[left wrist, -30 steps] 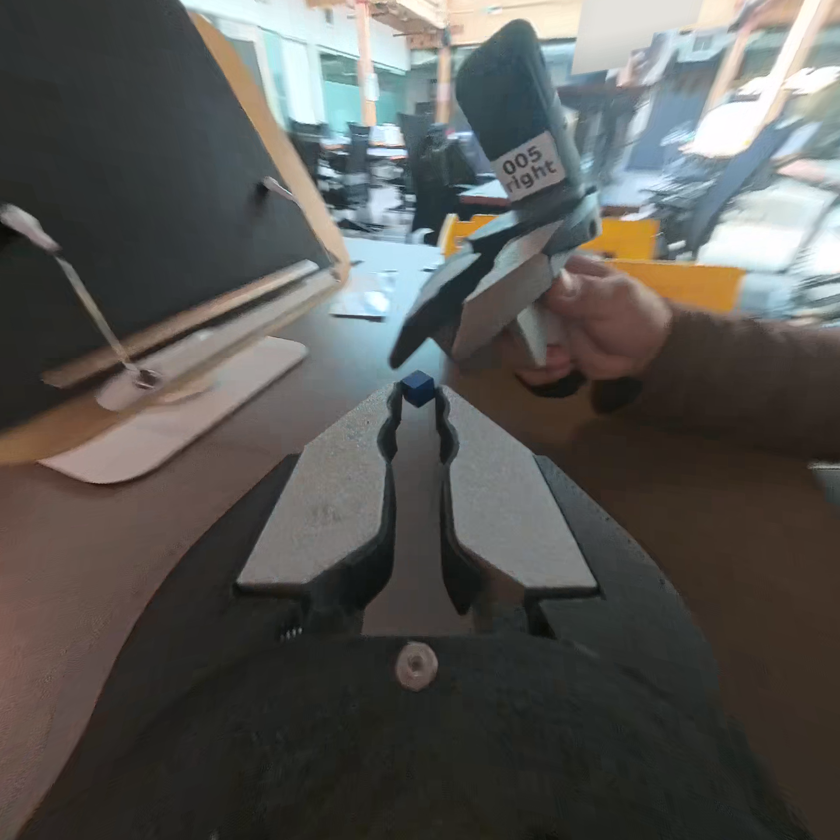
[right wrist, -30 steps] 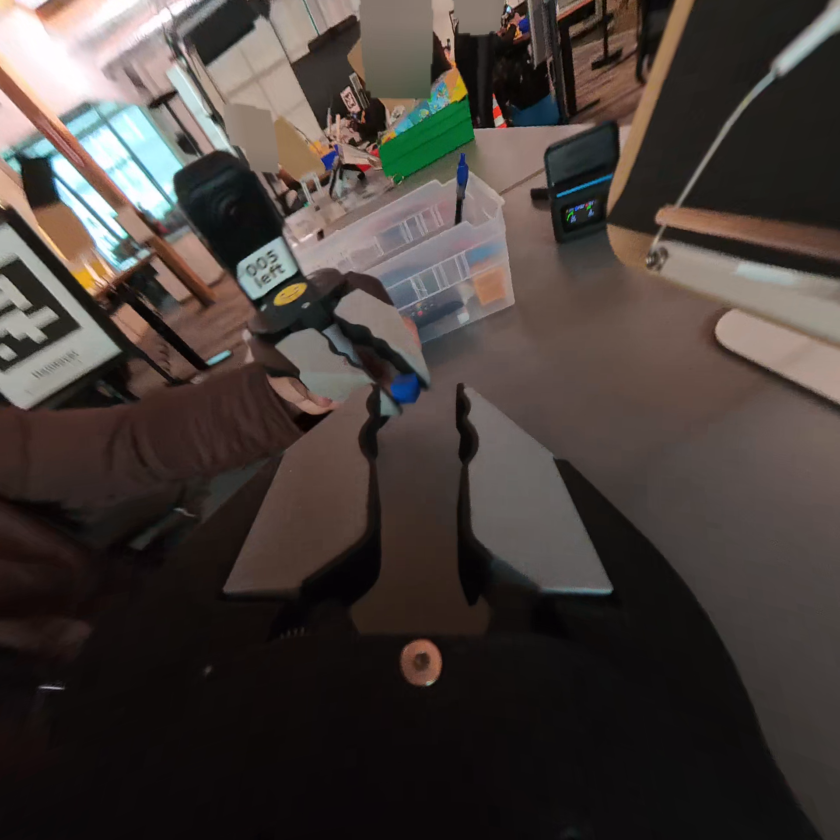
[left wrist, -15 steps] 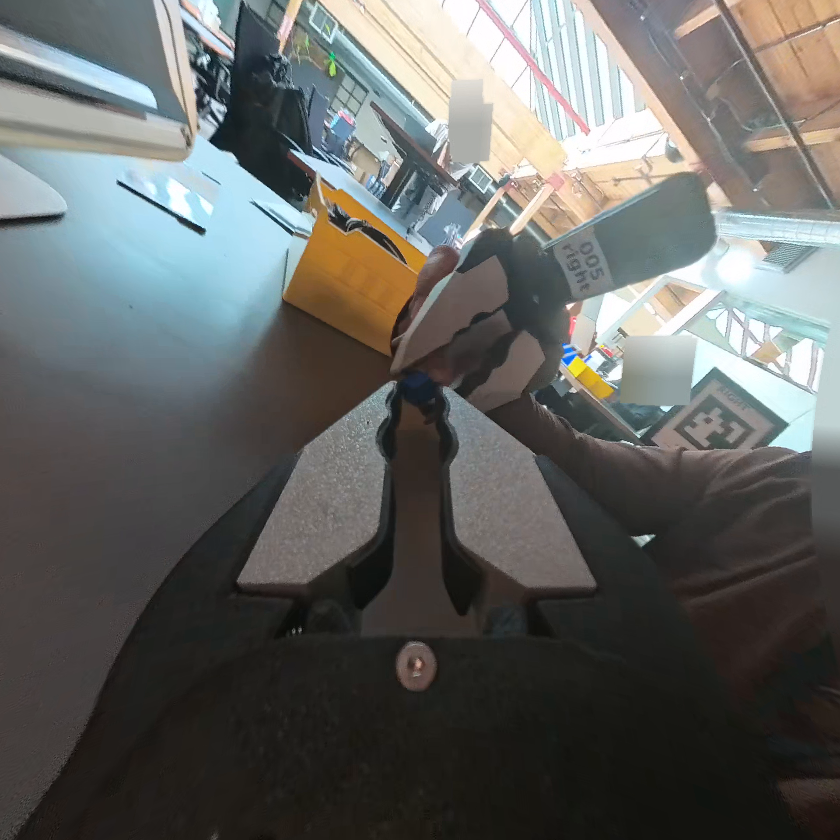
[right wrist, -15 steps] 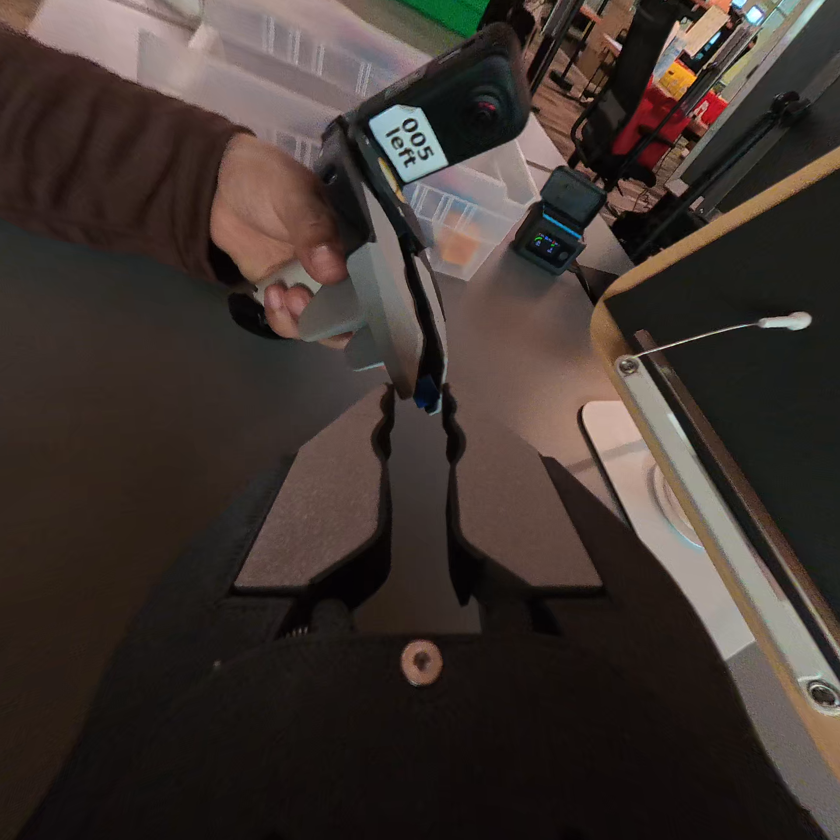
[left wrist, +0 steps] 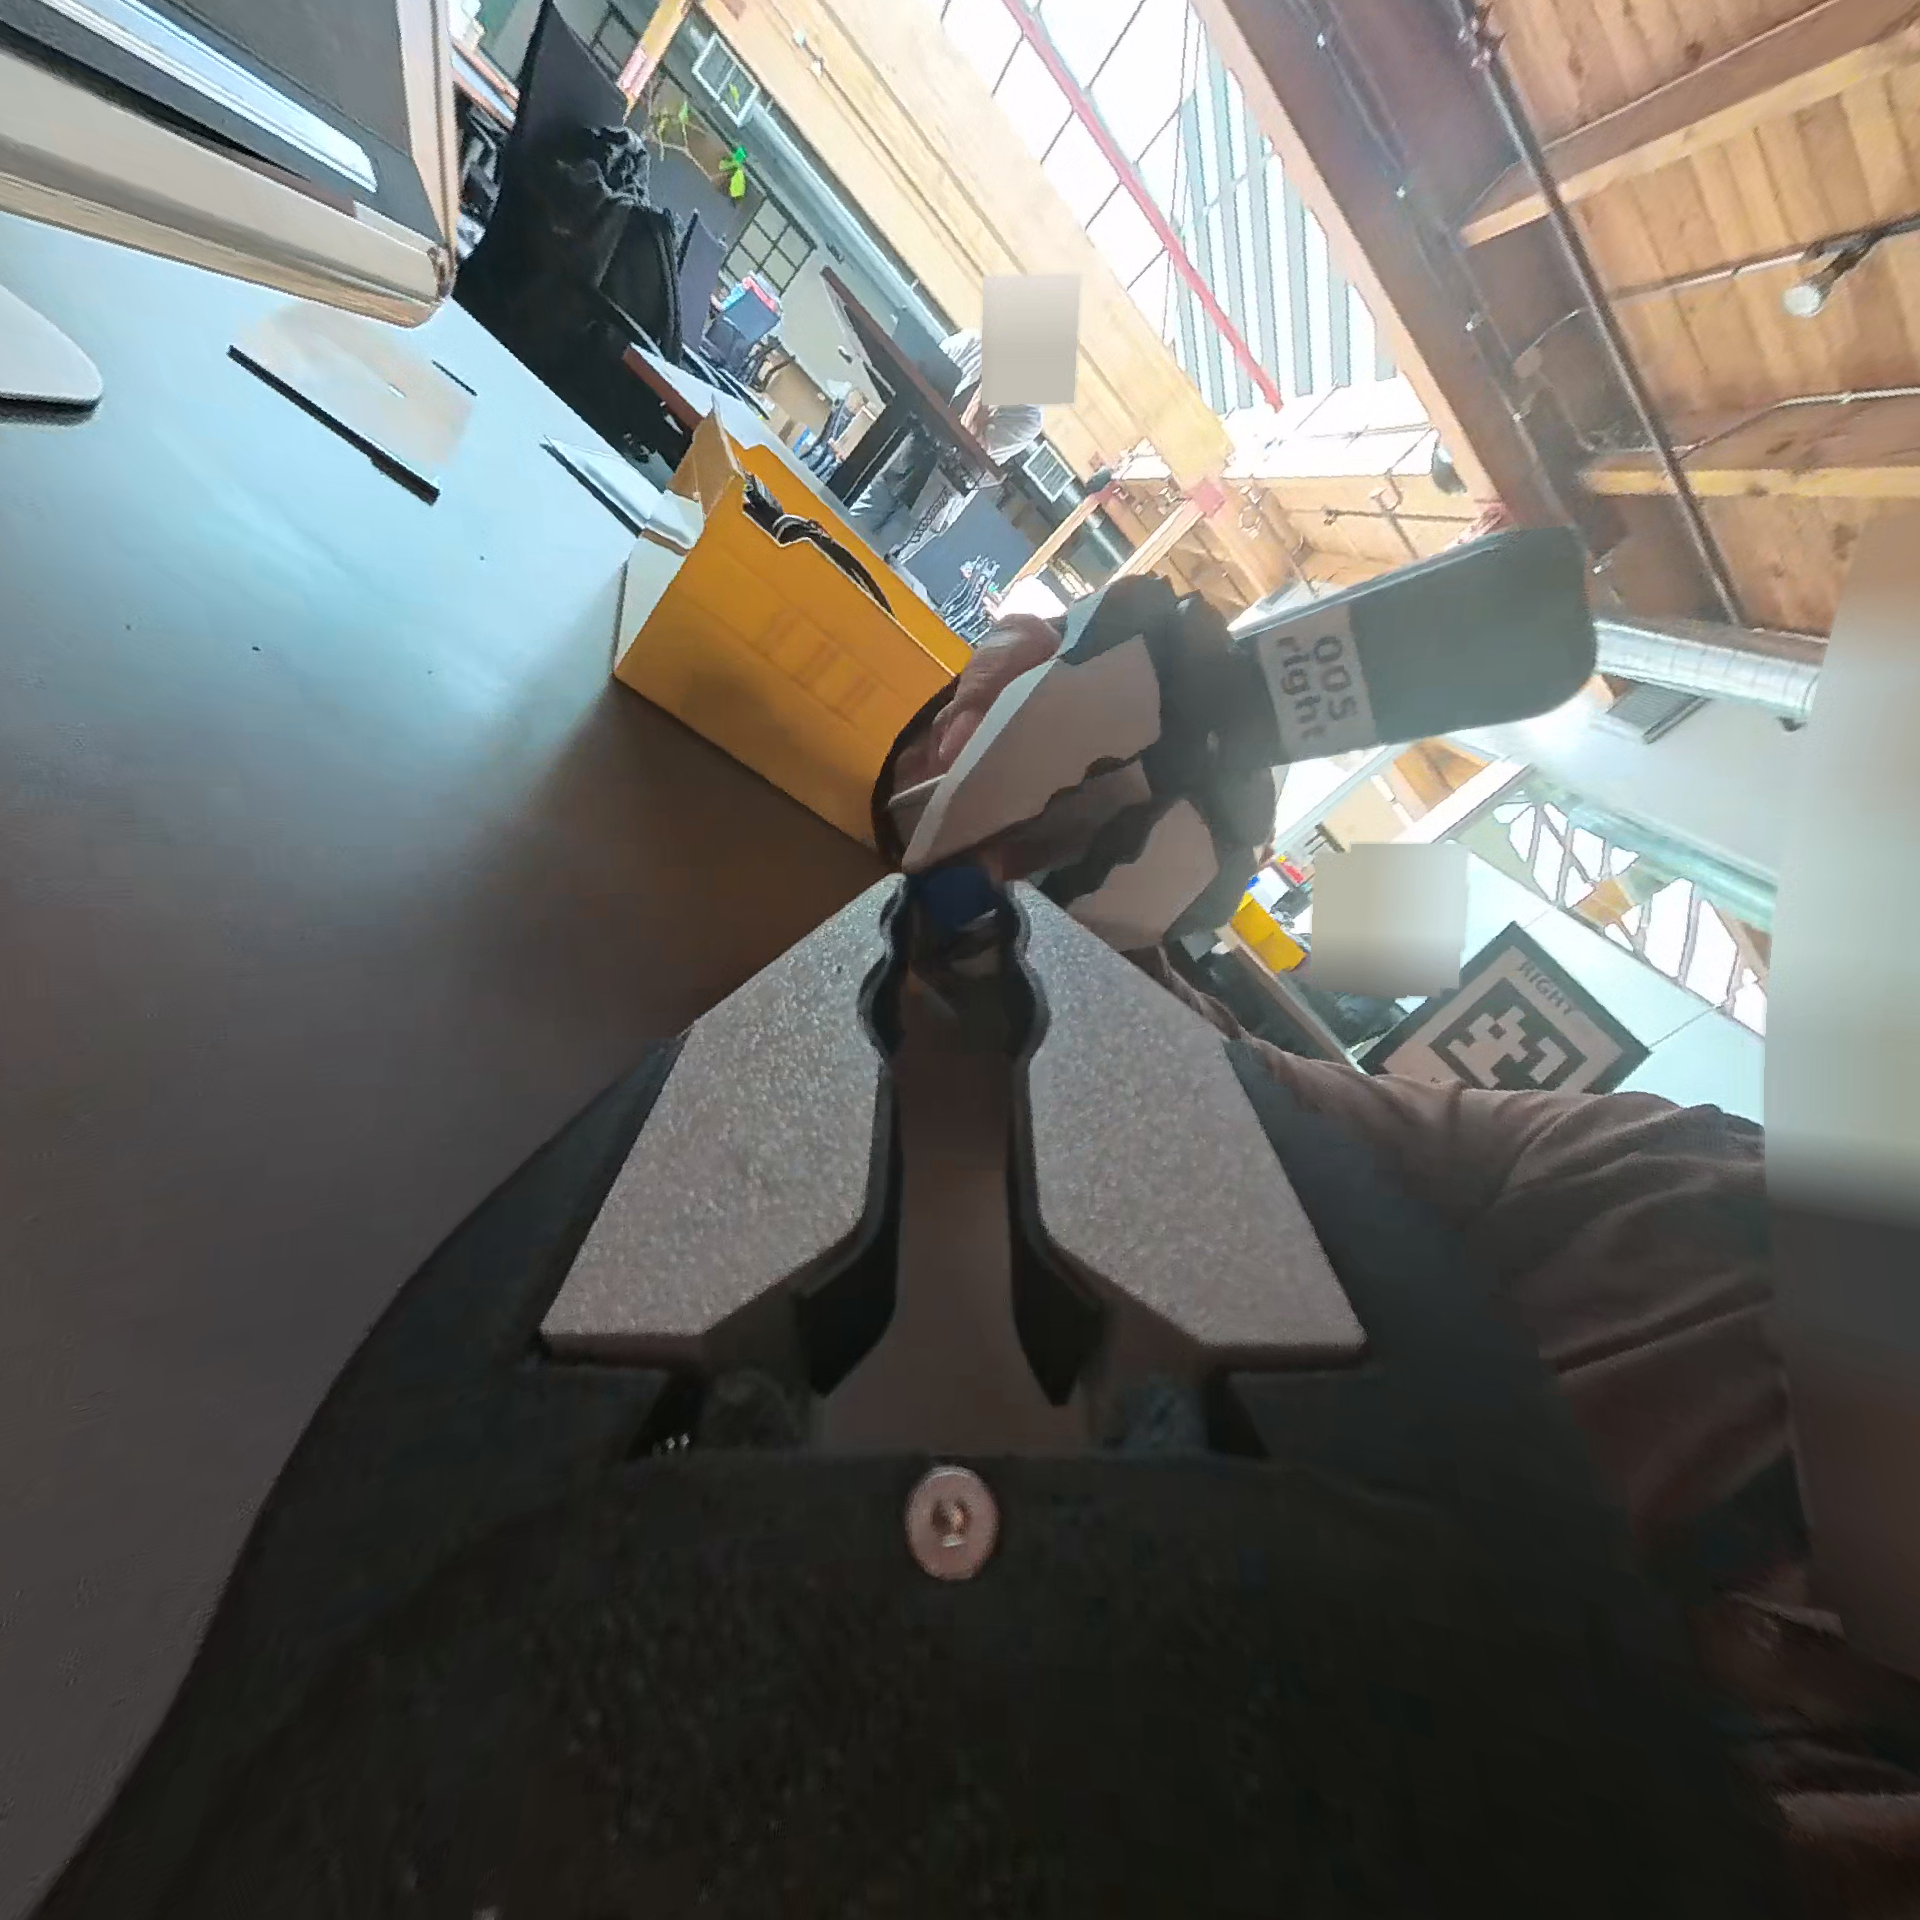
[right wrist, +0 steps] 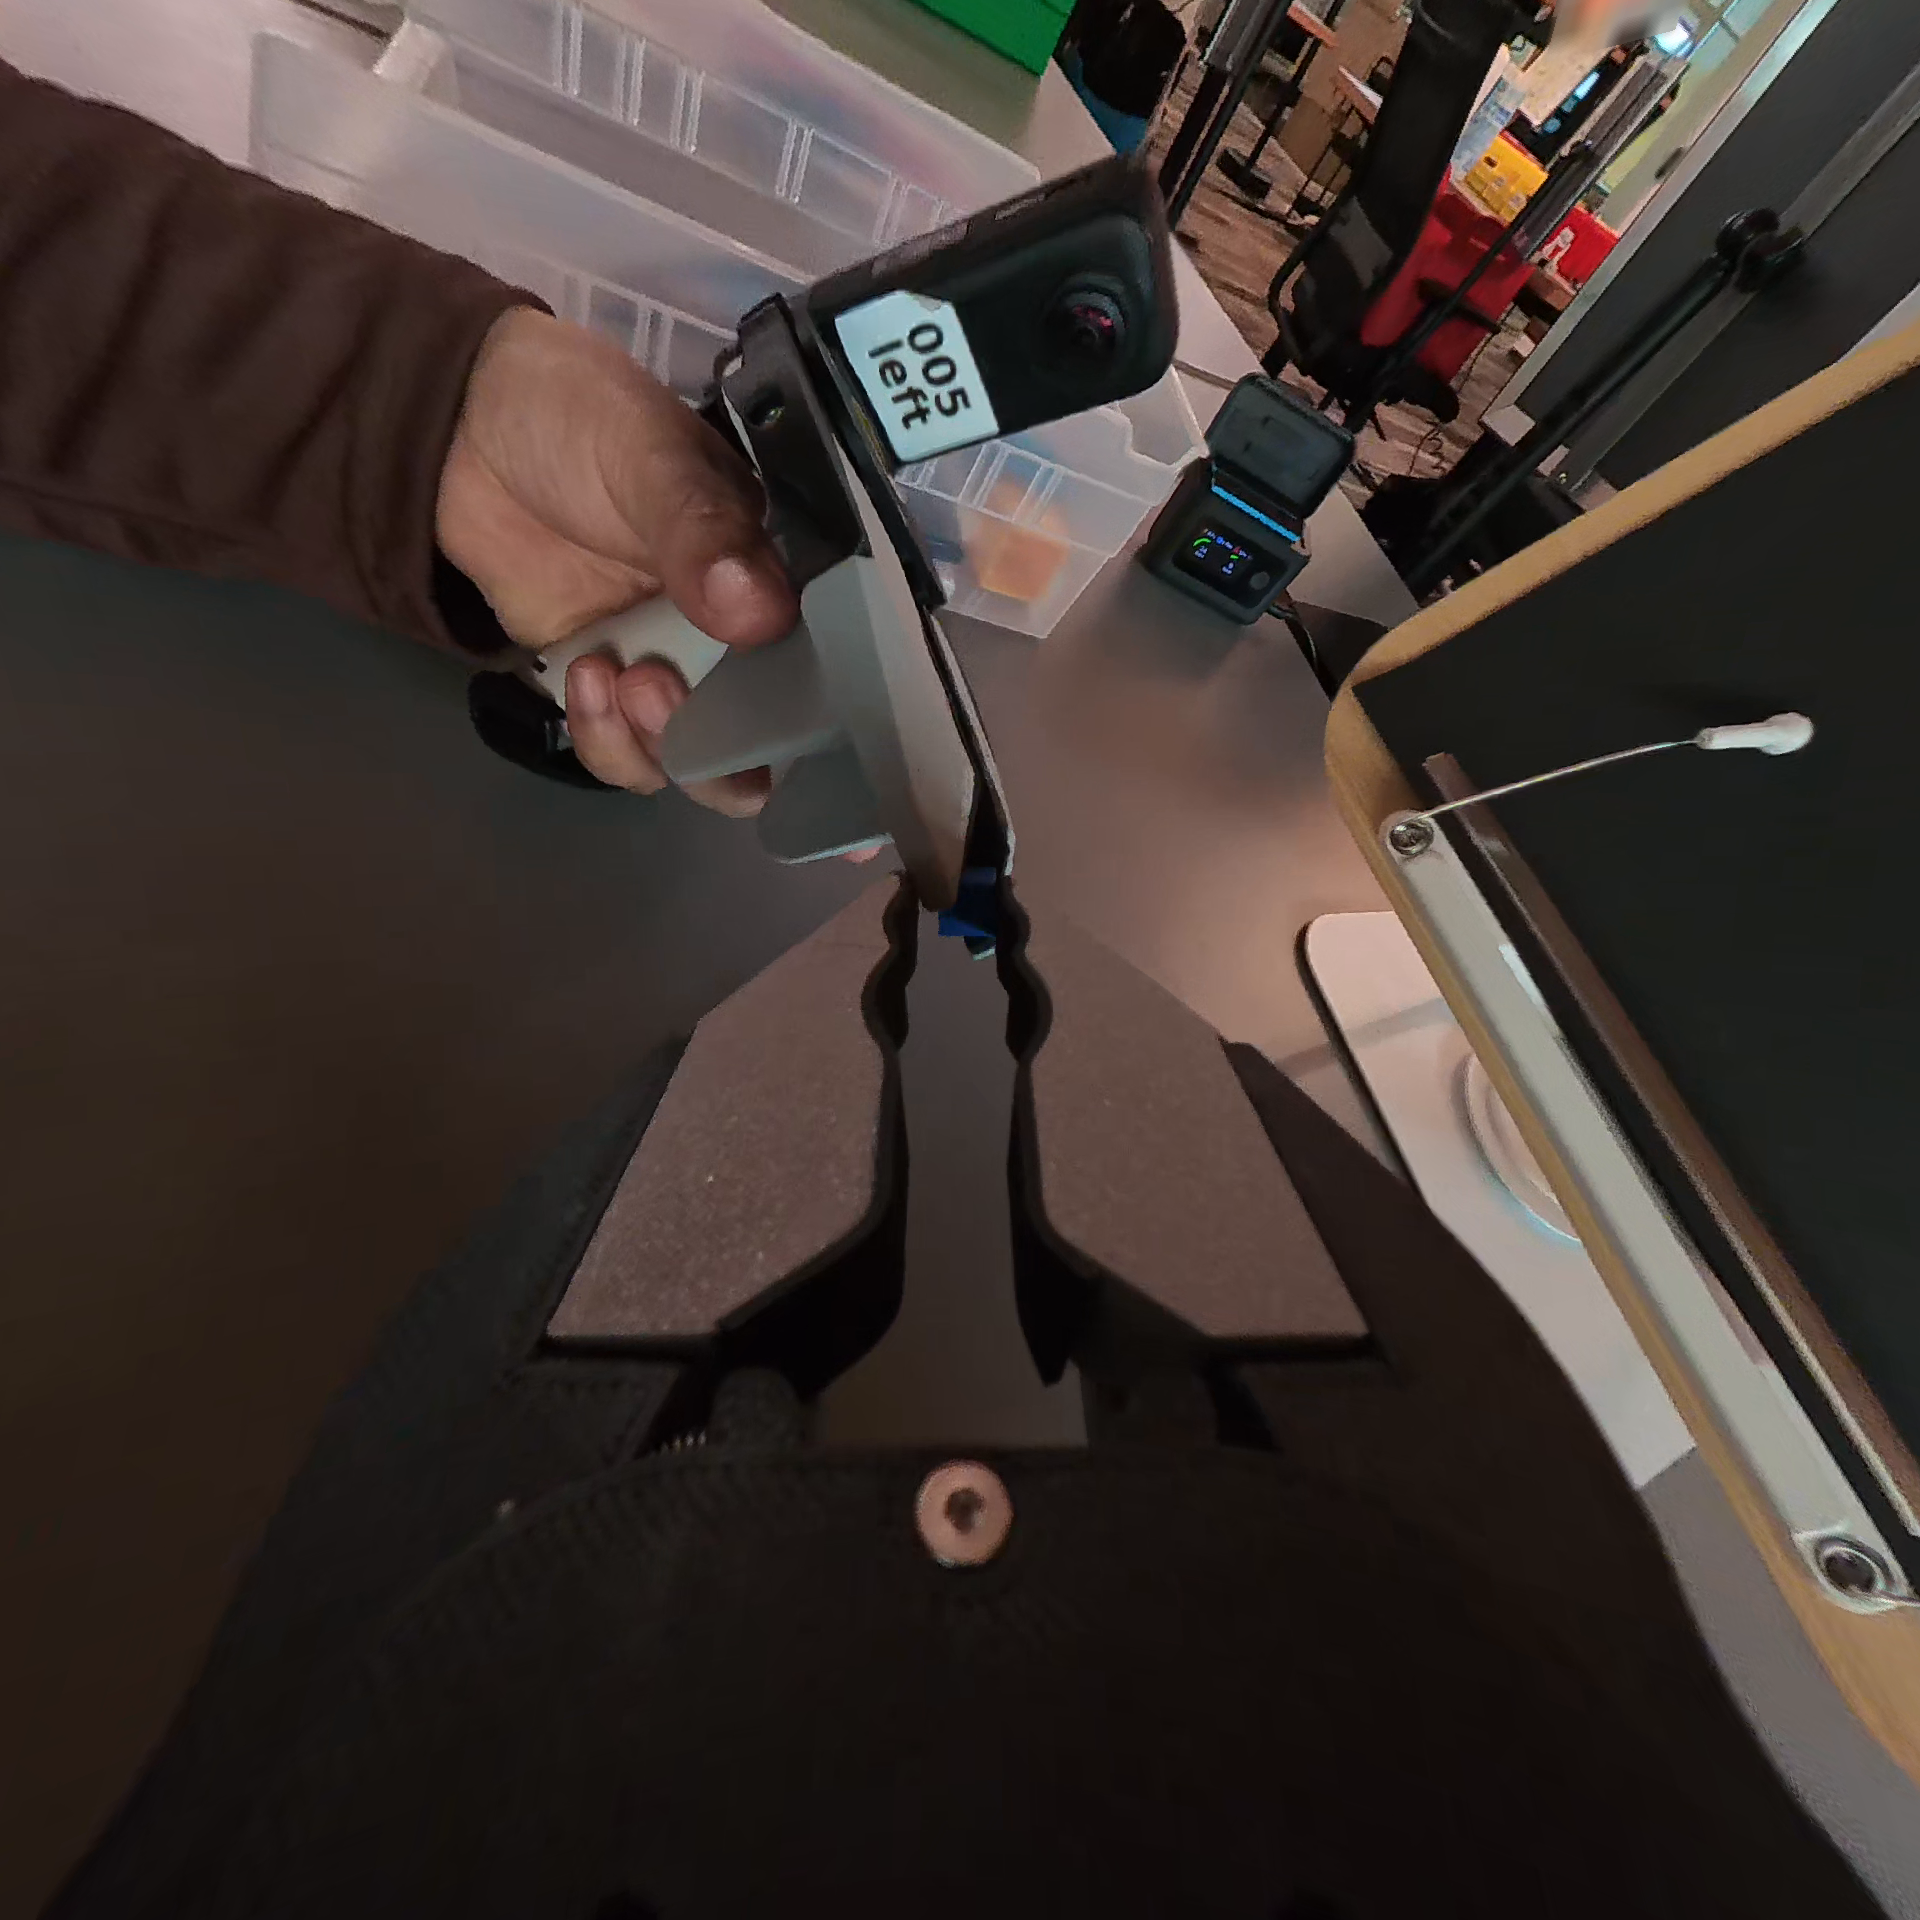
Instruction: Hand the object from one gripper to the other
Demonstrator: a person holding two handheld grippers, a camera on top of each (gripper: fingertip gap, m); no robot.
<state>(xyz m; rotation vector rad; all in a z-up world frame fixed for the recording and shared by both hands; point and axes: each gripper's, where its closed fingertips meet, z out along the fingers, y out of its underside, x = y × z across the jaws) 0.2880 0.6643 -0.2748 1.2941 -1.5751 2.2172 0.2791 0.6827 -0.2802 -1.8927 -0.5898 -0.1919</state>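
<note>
The small blue block point(left wrist: 954, 894) sits pinched at the tips of the left gripper point(left wrist: 951, 920), held off the dark table point(left wrist: 260, 831). The right gripper point(right wrist: 956, 920) meets it tip to tip, its fingers set crosswise to the left pair and bracketing the block; whether they already press on it cannot be told, since the gap there is narrow but not plainly closed.

Judgement on the step in hand: the receiving fingers should close squarely on the two free faces of the block, and the left grip should open only once that hold is firm (a block this small offers little surface, so a skewed pinch may flick it out).

The right wrist view shows the hand point(right wrist: 592, 540) on the left tool's handle, the block edge-on between that tool's fingers, a clear plastic bin point(right wrist: 644, 177) far left and a black board with a wooden rim point(right wrist: 1683, 748) at right. The left wrist view instead shows the right tool's fingers point(left wrist: 1039, 748) from the front, a yellow box point(left wrist: 769, 665) behind them, and the ceiling.
</note>
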